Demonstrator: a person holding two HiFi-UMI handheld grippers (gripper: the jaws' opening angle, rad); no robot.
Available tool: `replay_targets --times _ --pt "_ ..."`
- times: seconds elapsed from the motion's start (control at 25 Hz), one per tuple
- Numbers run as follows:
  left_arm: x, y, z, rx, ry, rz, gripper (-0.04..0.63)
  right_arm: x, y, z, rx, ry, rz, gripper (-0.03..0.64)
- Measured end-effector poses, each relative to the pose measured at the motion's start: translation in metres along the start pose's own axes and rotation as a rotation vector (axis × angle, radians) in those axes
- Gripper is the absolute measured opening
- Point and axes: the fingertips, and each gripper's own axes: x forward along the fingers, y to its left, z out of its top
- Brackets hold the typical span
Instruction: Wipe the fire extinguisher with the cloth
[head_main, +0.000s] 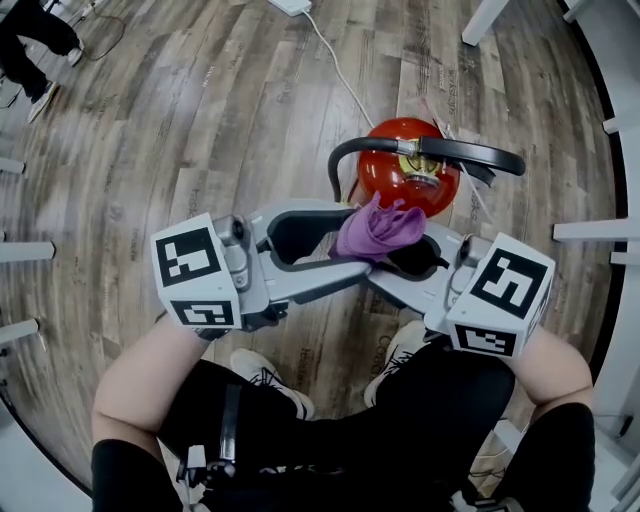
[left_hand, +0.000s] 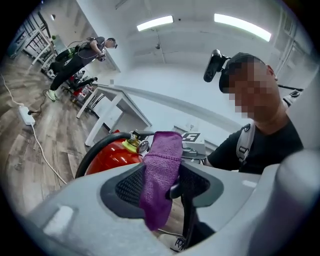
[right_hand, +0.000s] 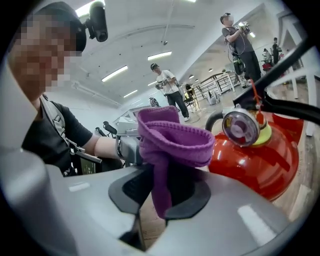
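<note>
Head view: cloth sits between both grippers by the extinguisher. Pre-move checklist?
1. Grip: right gripper closed on the purple cloth: ok.
2. Release: left gripper not gripping, jaws wide apart: ok.
3. Clearance: left gripper clear of the cloth: not ok, the cloth hangs between its jaws.
4. Target: fire extinguisher standing on the floor, just past the grippers: ok.
5. Contact: cloth touching the extinguisher: cannot tell.

fire extinguisher (head_main: 388, 172) on wood floor (head_main: 180, 130)
</note>
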Motion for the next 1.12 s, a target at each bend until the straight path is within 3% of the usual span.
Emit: replay_targets --times 0.2,0.32,0.48,0.56,0.68,0.84,1.04,1.12 --pt "-0.003 -0.001 0.014 0.020 -0.047 0.002 0.102 -0.004 0.008 0.009 0.033 -0.032 0.036 0.085" --pt "-0.007 0.003 0.032 0.012 -0.106 0.008 0.091 -0.020 0.005 0.020 0.171 -0.084 0.066 0.110" --pt "-0.015 0.008 0.066 -0.032 -0.187 -0.010 0.089 -0.070 0.001 0.046 0.383 -0.282 0.070 0.088" --pt "-0.010 0.006 0.088 -0.037 -0.187 -0.047 0.089 -0.098 0.006 0.059 0.400 -0.386 0.048 0.052" --pt "0.015 -0.002 0.118 0.086 -0.078 -0.096 0.091 -0.124 0.007 0.060 0.279 -0.447 -0.023 0.049" --pt "0.065 -0.003 0.125 0.259 0.169 -0.099 0.091 -0.135 0.006 0.052 0.179 -0.466 -0.010 0.044" --pt "0.111 -0.006 0.097 0.475 0.470 -0.088 0.092 -0.156 -0.017 0.036 0.276 -0.594 0.033 0.007" --pt "0.126 0.004 0.089 0.520 0.570 -0.078 0.092 -0.173 -0.030 0.045 0.312 -0.670 0.047 0.002"
